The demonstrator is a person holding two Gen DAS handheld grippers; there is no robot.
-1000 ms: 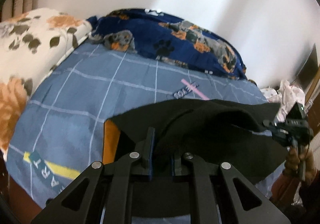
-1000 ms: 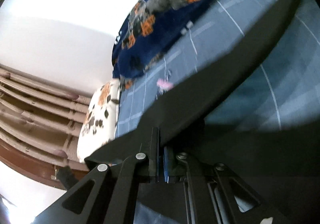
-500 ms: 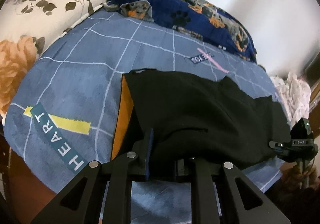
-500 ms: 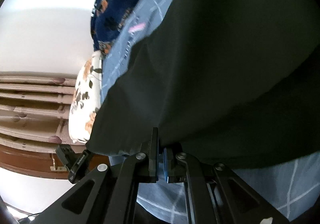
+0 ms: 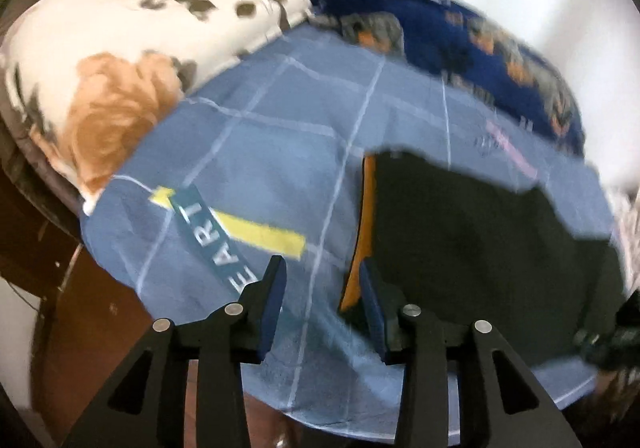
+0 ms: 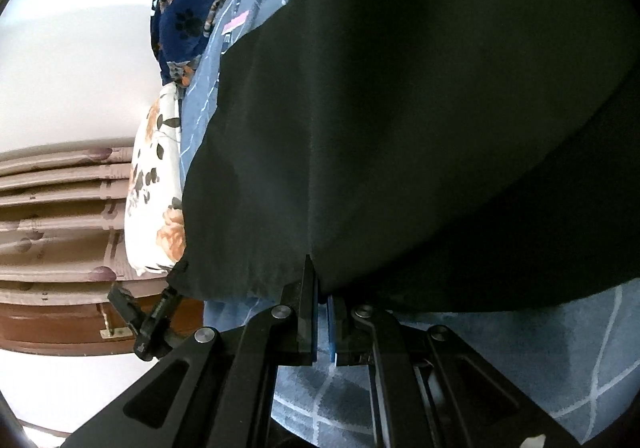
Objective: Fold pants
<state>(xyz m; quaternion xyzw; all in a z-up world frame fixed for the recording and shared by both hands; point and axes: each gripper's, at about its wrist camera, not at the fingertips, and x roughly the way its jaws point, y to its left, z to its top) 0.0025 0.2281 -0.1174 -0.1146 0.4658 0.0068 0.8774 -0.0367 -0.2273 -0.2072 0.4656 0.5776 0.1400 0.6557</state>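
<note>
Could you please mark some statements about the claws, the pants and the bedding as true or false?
1. The left claw is open and holds nothing. True.
2. The right claw is open, clear of the pants. False: it is shut on the black pants.
3. The pants lie on a blue checked bedsheet. True.
4. The floral pillow rests on top of the pants. False: it sits apart, at the sheet's far left.

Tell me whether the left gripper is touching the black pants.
Apart. In the left wrist view the left gripper is open over the blue bedsheet, nothing between its fingers; the black pants lie rightward.
</note>
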